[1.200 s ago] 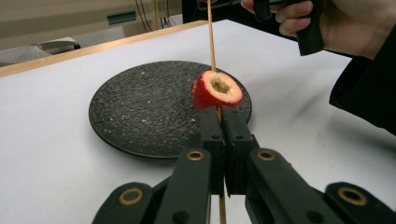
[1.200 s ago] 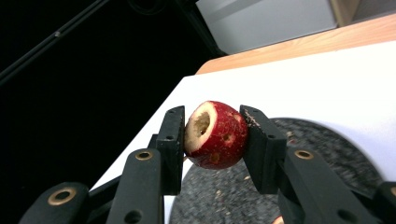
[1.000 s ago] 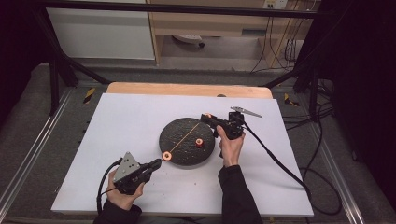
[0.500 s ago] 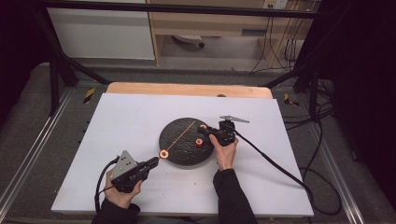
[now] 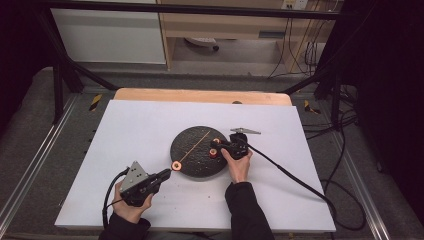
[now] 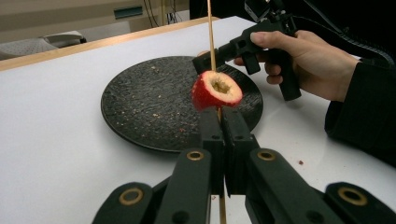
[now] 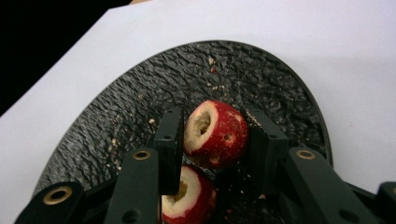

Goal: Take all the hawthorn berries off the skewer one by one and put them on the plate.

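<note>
**Fruit between the jaws, skewer already loaded**

The likeliest slip lies at the right gripper (image 7: 214,140): its jaws stand apart on either side of a cored red fruit piece (image 7: 215,133) on the black plate (image 5: 186,145), with the left jaw touching or nearly touching it and a gap on the other side. If they close off-centre, the round, wet piece could squirt sideways or roll toward the second piece (image 7: 187,198) lying just beneath it. A hard squeeze could also crush the hollowed flesh. Crumbs scattered over the plate suggest the fruit sheds easily.

The left gripper (image 6: 220,122) is clamped on a thin wooden skewer (image 6: 210,32) just below a fruit piece already threaded on it (image 6: 215,89). The stick is long and slender, so any twist of the hand could swing its far end across the plate or into the other gripper.

In the high view, the left hand (image 5: 131,200) sits at about 7 o'clock of the plate, gripper aimed toward 2 o'clock. The right hand (image 5: 239,162) rests at about 4 o'clock of the plate, forearm running up from the near table edge, gripper pointing toward 9 o'clock over the plate's right half.
</note>
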Motion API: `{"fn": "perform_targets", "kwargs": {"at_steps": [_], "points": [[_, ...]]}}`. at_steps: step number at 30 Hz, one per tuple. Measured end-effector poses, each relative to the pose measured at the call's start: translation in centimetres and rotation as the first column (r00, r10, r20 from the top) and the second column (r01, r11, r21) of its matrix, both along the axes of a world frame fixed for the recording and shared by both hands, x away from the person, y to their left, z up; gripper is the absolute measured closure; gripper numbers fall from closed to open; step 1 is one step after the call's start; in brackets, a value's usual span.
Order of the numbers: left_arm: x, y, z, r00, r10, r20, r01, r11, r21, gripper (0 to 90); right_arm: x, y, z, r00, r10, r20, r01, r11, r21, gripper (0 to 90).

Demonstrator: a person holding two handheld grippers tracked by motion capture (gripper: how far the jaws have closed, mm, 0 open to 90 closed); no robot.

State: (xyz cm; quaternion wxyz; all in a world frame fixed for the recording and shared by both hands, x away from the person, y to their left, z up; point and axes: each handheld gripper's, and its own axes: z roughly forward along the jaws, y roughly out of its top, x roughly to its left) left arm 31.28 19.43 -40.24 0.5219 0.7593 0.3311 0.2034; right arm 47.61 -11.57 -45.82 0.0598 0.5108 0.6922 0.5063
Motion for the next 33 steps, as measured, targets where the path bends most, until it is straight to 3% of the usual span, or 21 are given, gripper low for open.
{"fn": "perform_targets", "kwargs": {"at_steps": [6, 13, 17, 18, 19, 24, 28, 33], "points": [[0.0, -0.1, 0.0, 1.0000, -0.001, -0.002, 0.001, 1.0000, 0.005, 88.3, 0.0, 0.0, 0.1, 1.0000, 0.003, 0.001, -0.003, 1.000, -0.012, 57.2], [0.0, -0.1, 0.0, 1.0000, 0.000, -0.002, 0.000, 1.0000, 0.006, 88.3, -0.7, -0.5, 1.7, 0.9990, 0.010, 0.043, -0.009, 1.000, -0.020, 50.1], [0.1, 0.0, -0.1, 1.0000, 0.003, -0.002, -0.003, 1.0000, 0.005, 88.3, -1.8, -0.7, 2.9, 0.9973, 0.036, 0.064, -0.036, 0.999, 0.000, 38.5], [0.1, 0.0, -0.1, 1.0000, 0.003, -0.002, -0.003, 1.0000, 0.005, 88.2, -2.4, -0.8, 3.4, 0.9955, 0.055, 0.078, -0.056, 0.998, 0.009, 30.7], [0.1, 0.0, -0.1, 1.0000, 0.004, -0.002, -0.004, 1.0000, 0.006, 88.2, -2.4, -0.8, 3.4, 0.9955, 0.055, 0.078, -0.056, 0.998, 0.009, 30.7], [0.1, -0.1, -0.2, 1.0000, 0.003, -0.003, -0.003, 0.9999, 0.014, 88.3, -4.1, -0.7, 4.1, 0.9922, 0.094, 0.081, -0.098, 0.994, 0.049, 14.3], [0.2, -0.2, -0.2, 1.0000, 0.006, -0.005, -0.006, 0.9999, 0.013, 88.3, -5.2, -0.5, 4.3, 0.9905, 0.119, 0.068, -0.124, 0.990, 0.065, 6.4], [0.2, -0.2, -0.3, 1.0000, 0.009, -0.005, -0.008, 0.9998, 0.017, 88.2, -6.3, -0.2, 4.3, 0.9888, 0.137, 0.060, -0.141, 0.987, 0.078, 3.6]]}}
